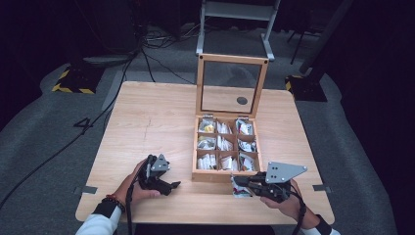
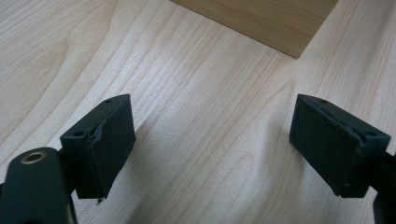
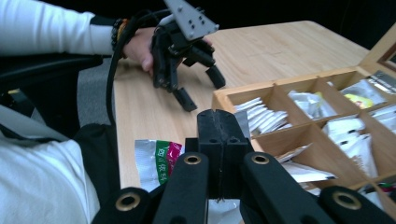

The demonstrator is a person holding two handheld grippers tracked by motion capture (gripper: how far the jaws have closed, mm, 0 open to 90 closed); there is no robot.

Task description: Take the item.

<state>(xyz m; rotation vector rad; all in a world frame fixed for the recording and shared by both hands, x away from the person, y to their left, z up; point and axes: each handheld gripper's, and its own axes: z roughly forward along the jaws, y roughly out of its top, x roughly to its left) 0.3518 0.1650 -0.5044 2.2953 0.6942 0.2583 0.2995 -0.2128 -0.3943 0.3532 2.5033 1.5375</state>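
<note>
An open wooden box (image 1: 195, 147) with several compartments of tea sachets stands on the table, its glass lid (image 1: 199, 85) upright. My right gripper (image 1: 238, 181) is just in front of the box's near wall with its jaws shut. A silver sachet (image 1: 240, 190) with a green and red label hangs at its tips, seemingly pinched by an edge. In the right gripper view the sachet (image 3: 156, 163) shows under the closed jaws of the right gripper (image 3: 219, 126), beside the box (image 3: 224, 95). My left gripper (image 1: 171, 178) rests on the table left of the box, open and empty.
The left gripper view has the left gripper (image 2: 212, 149) spread over bare wood, with the box wall (image 2: 261, 18) ahead. Farther off in the right gripper view stands the left gripper (image 3: 201, 89). Cables and a metal stand (image 1: 235, 29) lie beyond the table's far edge.
</note>
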